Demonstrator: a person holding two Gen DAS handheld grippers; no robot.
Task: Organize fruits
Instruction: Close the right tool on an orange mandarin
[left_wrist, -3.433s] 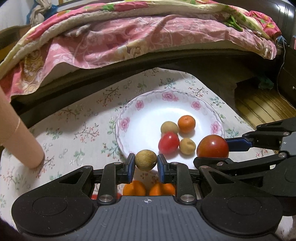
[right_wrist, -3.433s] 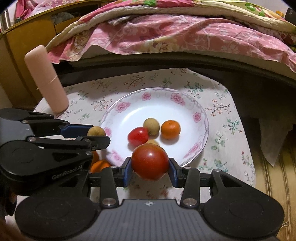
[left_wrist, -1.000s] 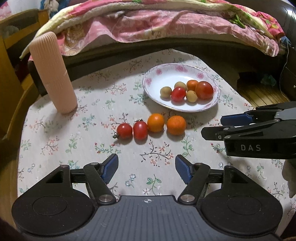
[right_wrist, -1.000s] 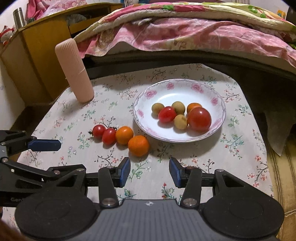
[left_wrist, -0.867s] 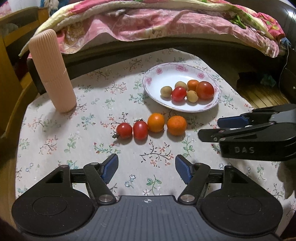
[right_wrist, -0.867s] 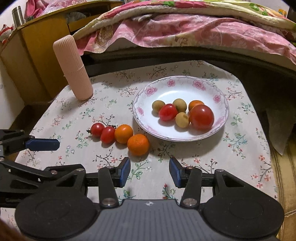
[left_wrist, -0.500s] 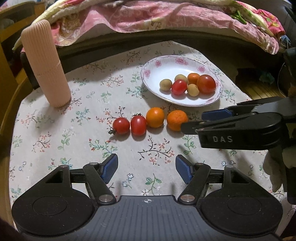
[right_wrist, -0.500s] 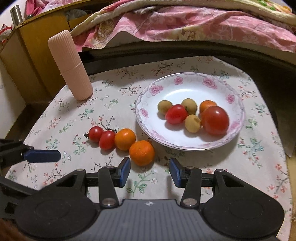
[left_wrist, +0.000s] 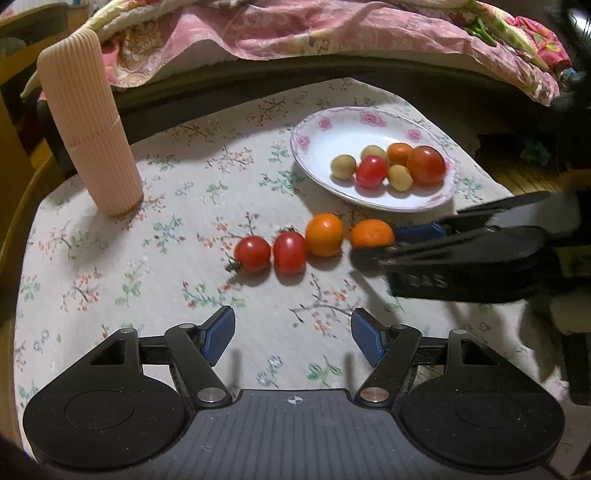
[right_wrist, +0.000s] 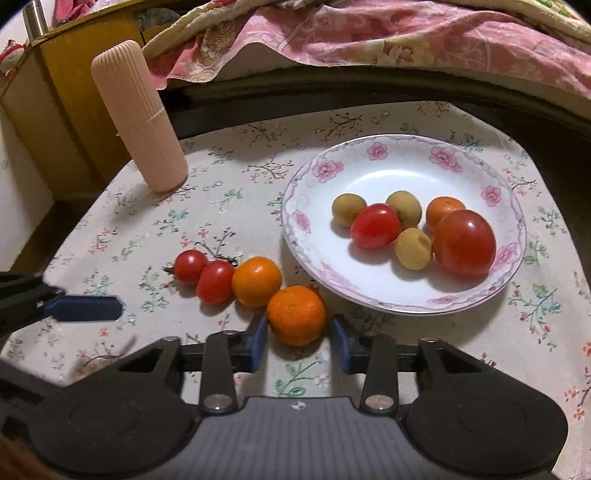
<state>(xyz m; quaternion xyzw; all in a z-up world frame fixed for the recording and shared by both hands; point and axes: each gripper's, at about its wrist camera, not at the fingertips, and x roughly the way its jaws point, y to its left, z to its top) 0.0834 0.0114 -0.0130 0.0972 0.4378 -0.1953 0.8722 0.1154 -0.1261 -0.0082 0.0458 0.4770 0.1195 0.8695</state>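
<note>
The right gripper (right_wrist: 297, 341) is spread wide around the tangerine (right_wrist: 296, 315), one of the fingers (right_wrist: 255, 341) on each side of it, not yet touching as far as the wrist view shows. This tangerine ends a row of four fruits on the surface (right_wrist: 184, 229) just beside the plate (right_wrist: 391, 306): next to it an orange fruit (right_wrist: 256, 276), then two cherry tomatoes (right_wrist: 215, 281) touching each other.

The left gripper (left_wrist: 293, 339) is also spread, holding nothing, well short of the row. In its view the right gripper (left_wrist: 373, 245) reaches in from the side, its tips at the tangerine (left_wrist: 371, 233); the view is blurred there, so contact cannot be told.

The plate already holds a large tomato (right_wrist: 464, 243), a smaller tomato (right_wrist: 375, 225), a tangerine and three small tan fruits (right_wrist: 412, 248), crowded toward one side.

The tangerine will likely be light, with a soft, slightly loose skin that gives under pressure. It is best taken across its widest middle, with a gentle close, since a hard squeeze could bruise it. The cherry tomatoes will be smooth and prone to slip or split.
</note>
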